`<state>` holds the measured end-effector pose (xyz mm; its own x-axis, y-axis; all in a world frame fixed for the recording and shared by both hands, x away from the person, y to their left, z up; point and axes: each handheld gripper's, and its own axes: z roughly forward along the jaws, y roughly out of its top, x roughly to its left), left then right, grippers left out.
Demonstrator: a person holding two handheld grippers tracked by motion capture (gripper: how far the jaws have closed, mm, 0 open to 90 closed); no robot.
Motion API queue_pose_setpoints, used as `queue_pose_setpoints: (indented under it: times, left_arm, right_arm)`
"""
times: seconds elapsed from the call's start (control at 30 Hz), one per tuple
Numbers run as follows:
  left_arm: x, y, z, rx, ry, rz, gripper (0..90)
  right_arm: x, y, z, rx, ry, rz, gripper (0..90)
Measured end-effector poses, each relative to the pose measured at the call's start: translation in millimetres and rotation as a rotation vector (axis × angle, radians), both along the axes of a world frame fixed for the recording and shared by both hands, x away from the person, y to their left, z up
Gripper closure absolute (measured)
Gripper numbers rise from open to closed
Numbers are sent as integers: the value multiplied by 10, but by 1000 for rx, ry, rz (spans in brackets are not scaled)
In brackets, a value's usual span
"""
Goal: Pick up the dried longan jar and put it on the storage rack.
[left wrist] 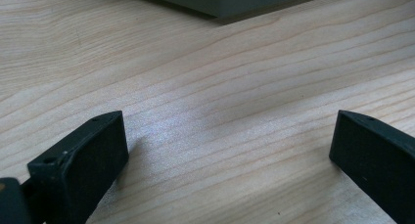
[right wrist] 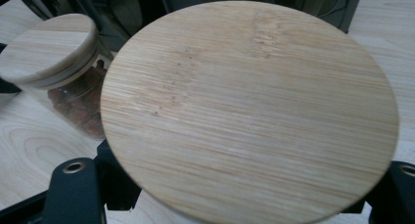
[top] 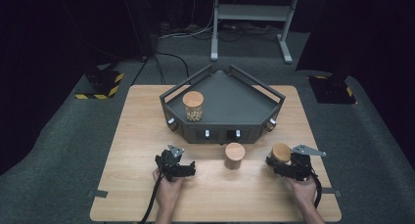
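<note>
So the right gripper [top: 275,164] is clamped on a glass jar with a bamboo lid [top: 281,153], which is held near the front right corner of the wooden table [top: 147,116]. In the right gripper view the round lid [right wrist: 249,111] is seen from just above, with a black jaw at each side of the jar underneath it, so the jaws are closed in on the jar's body. Whether the jar's base is resting on the table or lifted slightly can't be told.

A second jar with the same kind of lid [top: 234,154] is stood upright near the middle of the table, just in front of the dark grey corner shelf [top: 254,106]. It's also caught in the right gripper view at the upper left [right wrist: 49,48], with something brownish seen through the glass. The two jars are near each other but not touching.

A third jar [top: 193,105] is parked on the shelf's tray, towards its left side, and it's filled with pale round bits. The shelf itself is set along the back half of the table.

The left gripper [top: 182,164] is held low over the front left part of the table. In the left gripper view its jaws are spread wide apart with just bare wood grain [left wrist: 220,111] between them, and a corner of the shelf [left wrist: 230,1] is seen at the top.
</note>
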<state>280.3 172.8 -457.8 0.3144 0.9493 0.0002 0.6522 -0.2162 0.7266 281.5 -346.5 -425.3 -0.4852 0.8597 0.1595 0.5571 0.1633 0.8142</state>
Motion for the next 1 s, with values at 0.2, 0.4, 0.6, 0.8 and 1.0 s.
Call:
queue_pose_setpoints:
  times: [0.2, 0.4, 0.6, 0.8, 1.0]
  left_arm:
    - [0, 0, 0, 0, 0, 0, 7]
    - [0, 0, 0, 0, 0, 0, 7]
    - [0, 0, 0, 0, 0, 0, 7]
    - [0, 0, 1, 0, 0, 0, 8]
    - [0, 0, 0, 0, 0, 0, 7]
  right_arm:
    - [36, -12, 81, -7, -10, 15, 248]
    - [87, 9, 164, -7, -11, 22, 248]
    - [157, 78, 249, -10, 4, 22, 248]
    - [204, 133, 374, -18, -11, 34, 249]
    - [271, 203, 523, -36, -29, 55, 249]
